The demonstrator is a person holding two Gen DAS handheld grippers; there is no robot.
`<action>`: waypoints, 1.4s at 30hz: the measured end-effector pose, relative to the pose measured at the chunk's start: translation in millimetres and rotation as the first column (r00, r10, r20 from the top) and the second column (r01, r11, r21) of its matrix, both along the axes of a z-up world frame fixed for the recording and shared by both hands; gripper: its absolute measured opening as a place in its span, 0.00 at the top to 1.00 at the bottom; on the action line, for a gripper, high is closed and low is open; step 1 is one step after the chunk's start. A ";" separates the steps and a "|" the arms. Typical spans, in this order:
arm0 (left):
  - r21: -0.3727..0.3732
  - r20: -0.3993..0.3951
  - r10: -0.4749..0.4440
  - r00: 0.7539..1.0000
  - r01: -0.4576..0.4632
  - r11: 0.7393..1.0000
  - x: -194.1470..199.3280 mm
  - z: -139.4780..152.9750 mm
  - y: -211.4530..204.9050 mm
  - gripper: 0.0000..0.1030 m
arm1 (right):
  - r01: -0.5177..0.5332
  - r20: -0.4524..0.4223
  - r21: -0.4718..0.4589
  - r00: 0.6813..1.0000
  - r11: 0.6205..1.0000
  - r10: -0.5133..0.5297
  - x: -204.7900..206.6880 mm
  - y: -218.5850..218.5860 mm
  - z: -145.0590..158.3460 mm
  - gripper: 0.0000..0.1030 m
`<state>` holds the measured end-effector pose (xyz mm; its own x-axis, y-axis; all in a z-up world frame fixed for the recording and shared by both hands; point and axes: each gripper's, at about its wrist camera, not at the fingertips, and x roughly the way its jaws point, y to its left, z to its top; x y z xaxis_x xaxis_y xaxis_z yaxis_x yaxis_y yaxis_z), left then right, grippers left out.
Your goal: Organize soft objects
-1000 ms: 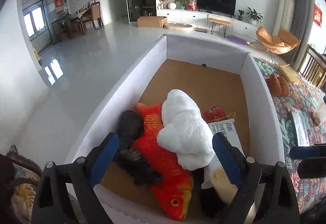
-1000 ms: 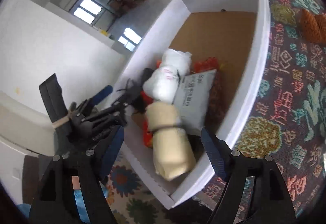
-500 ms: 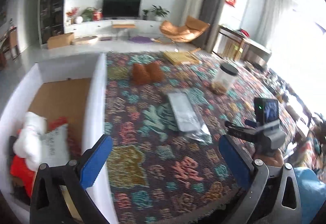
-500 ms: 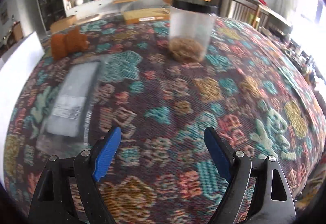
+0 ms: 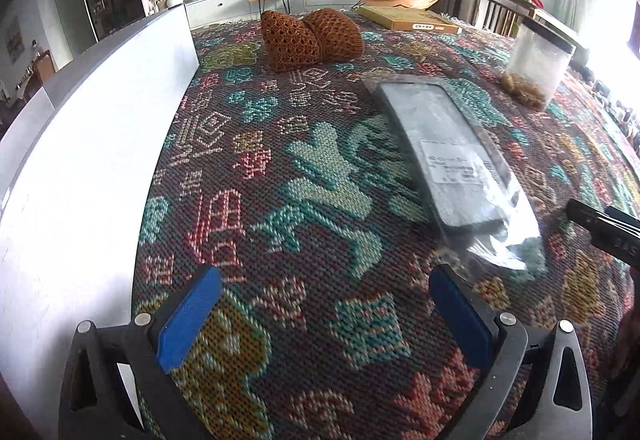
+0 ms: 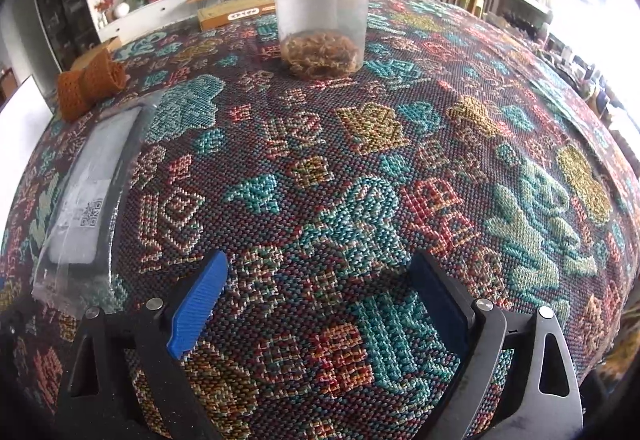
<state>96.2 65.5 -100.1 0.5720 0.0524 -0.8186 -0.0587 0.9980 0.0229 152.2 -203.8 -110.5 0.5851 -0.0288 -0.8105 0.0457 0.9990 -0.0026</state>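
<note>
A grey soft item in a clear plastic bag [image 5: 452,159] lies on the patterned cloth, ahead and right of my open, empty left gripper [image 5: 324,316]. It also shows at the left of the right wrist view [image 6: 92,191]. An orange knitted bundle [image 5: 310,33] lies farther back; in the right wrist view [image 6: 90,81] it is at the far left. My right gripper [image 6: 320,304] is open and empty over the cloth. The white box wall [image 5: 80,143] stands at my left; its contents are hidden.
A clear jar with a black lid [image 6: 322,11] holding brown fibres stands ahead of the right gripper, also at the far right of the left wrist view [image 5: 538,67]. A flat yellow box [image 5: 412,19] lies at the back. The other gripper's tip [image 5: 604,232] shows at right.
Both grippers swung away from the white box with its plush toys and now hover low over the patterned cloth. The bagged item and the jar have come closer.
</note>
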 end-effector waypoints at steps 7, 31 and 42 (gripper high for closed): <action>-0.014 0.018 0.033 0.999 -0.032 0.999 6.3 -9.9 8.9 0.00 | 0.007 0.011 0.000 1.000 1.000 -0.007 -1.7 1.3 -1.7 0.07; -0.020 0.017 0.031 0.999 -0.030 0.999 7.2 -9.6 9.3 0.00 | 0.006 0.013 0.005 1.000 1.000 -0.006 0.8 0.4 -2.3 0.05; -0.020 0.017 0.030 0.999 -0.030 0.999 7.1 -9.6 9.2 0.00 | 0.006 0.008 0.008 1.000 1.000 -0.006 3.2 -0.3 -3.5 0.04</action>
